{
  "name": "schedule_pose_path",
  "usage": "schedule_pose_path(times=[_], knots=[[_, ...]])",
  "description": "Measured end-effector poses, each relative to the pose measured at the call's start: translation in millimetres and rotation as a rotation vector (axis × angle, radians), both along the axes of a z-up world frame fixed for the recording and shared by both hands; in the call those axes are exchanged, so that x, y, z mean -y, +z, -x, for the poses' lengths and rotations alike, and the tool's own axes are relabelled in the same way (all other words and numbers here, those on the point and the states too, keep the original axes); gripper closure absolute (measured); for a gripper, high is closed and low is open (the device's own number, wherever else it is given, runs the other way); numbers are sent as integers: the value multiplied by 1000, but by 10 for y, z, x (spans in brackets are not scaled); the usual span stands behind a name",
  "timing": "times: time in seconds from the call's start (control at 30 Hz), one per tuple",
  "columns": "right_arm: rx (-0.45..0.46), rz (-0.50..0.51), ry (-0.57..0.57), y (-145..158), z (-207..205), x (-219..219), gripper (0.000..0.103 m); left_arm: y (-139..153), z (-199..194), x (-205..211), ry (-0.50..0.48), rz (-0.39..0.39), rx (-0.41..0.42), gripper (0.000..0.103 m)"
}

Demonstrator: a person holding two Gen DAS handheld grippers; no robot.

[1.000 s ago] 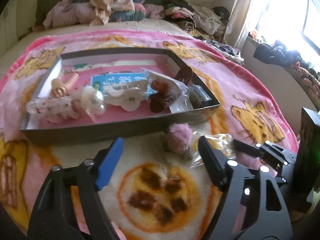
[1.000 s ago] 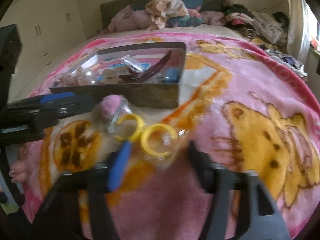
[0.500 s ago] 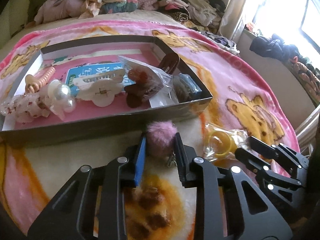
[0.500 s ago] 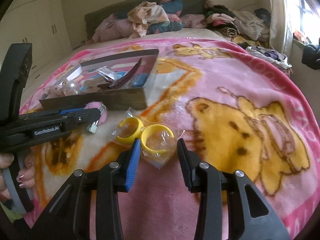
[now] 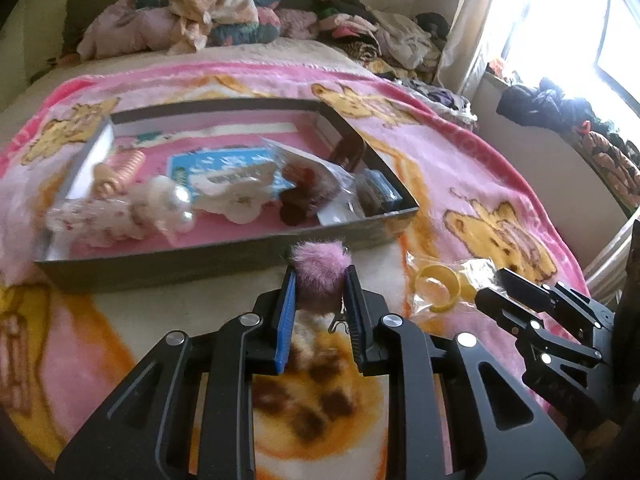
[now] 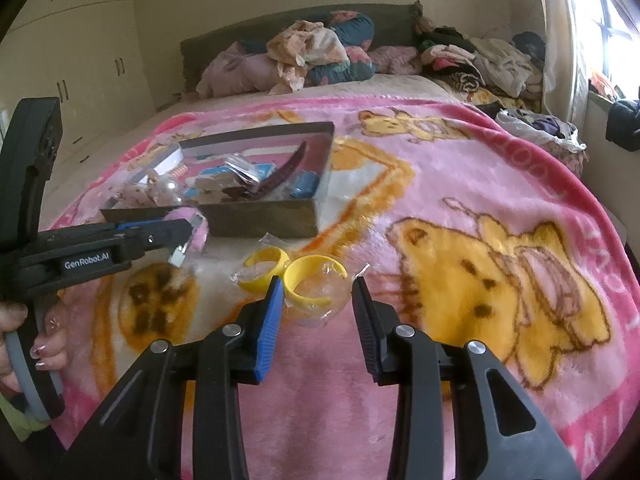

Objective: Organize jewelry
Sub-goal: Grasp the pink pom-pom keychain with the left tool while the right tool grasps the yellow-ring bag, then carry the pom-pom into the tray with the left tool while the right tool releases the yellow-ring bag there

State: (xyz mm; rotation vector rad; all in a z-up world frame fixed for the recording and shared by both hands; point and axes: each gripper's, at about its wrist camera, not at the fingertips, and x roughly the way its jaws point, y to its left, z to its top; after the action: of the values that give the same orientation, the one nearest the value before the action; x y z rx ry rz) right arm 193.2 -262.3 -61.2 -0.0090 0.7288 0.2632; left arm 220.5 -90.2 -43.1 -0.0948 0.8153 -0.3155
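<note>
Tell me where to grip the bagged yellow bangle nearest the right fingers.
Grip the yellow bangle across its band, through the wrapper, coming from the near side. It lies flat with its open gap facing the right gripper, whose fingers already straddle it.

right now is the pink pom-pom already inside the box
No, the pom-pom is pinched in the left gripper just outside the near wall of the box, over the blanket.

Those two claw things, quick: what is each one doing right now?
Left gripper: closed on the pink pompom.
Right gripper: open, holding nothing, around the bagged yellow ring.
</note>
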Motion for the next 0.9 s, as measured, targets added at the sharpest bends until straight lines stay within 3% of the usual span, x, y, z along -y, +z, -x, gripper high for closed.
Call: schedule_pose_path(times=[0.9], knots=[[101,92,156,542,-44,-858,75,470,254,-822,98,27,107,87]])
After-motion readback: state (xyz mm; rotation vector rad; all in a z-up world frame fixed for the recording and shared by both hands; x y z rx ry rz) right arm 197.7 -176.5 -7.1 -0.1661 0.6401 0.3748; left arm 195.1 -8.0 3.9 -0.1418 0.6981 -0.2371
